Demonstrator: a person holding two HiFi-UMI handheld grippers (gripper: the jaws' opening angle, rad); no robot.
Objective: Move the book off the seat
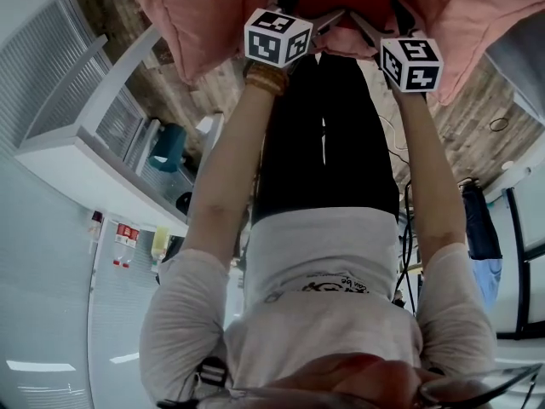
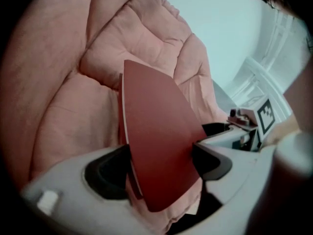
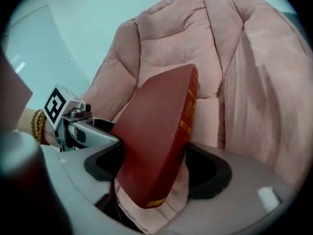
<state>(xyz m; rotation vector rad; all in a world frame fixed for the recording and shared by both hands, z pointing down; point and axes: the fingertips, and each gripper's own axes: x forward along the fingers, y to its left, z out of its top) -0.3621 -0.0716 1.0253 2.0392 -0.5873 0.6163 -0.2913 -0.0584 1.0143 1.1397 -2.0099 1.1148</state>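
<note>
Both arms are stretched out straight and side by side in the head view, left forearm (image 1: pixel 223 173) and right forearm (image 1: pixel 433 177) running toward the pink quilted padded seat (image 2: pixel 63 106) at the top of the frame. A white marker cube (image 1: pixel 277 37) sits above the left wrist and a second marker cube (image 1: pixel 410 63) above the right, both tipped down toward the cushion. There is a brown beaded bracelet (image 1: pixel 266 78) on the left wrist.

The left claw (image 2: pixel 161 163) is pinching the red hardcover book (image 2: pixel 156 126), with the black pads pressed on the cover from both sides. The right claw (image 3: pixel 156 165) is spread wide but also clamped on the same book, one pad on the flat cover and the other at the spine side with gold print (image 3: pixel 188 116). The two claws hold opposite ends, and each is visible in the other's view.

The book stands tilted on edge between the claws, in front of the seat's backrest, upper corner leaning toward the cushion. Pink fabric bunches right under its lower corner. Can't tell if the bottom edge touches the seat.
</note>
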